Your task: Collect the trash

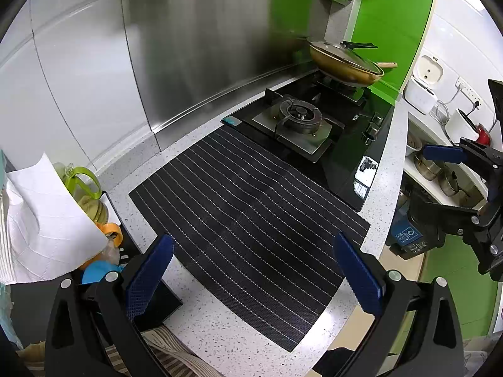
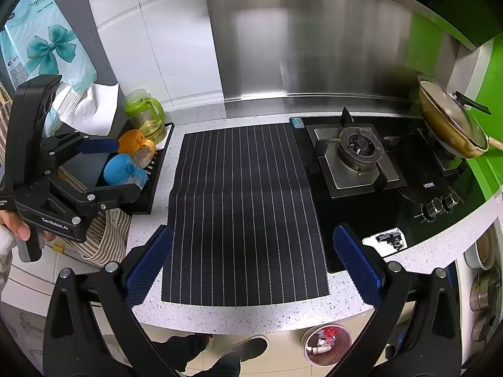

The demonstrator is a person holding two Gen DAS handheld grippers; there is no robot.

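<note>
Woven pinstriped mat (image 2: 242, 213) lies flat; bin (image 2: 327, 344) contents prob. scraps.

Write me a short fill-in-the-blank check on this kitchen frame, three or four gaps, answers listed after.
1. The striped mat lies on the counter to the ____ of the gas stove.
2. The trash bin stands on the ____ below the counter edge.
3. The left tool and the right tool are both ____.
4. The pan is covered by a ____.

Answers: left; floor; open; lid
</note>
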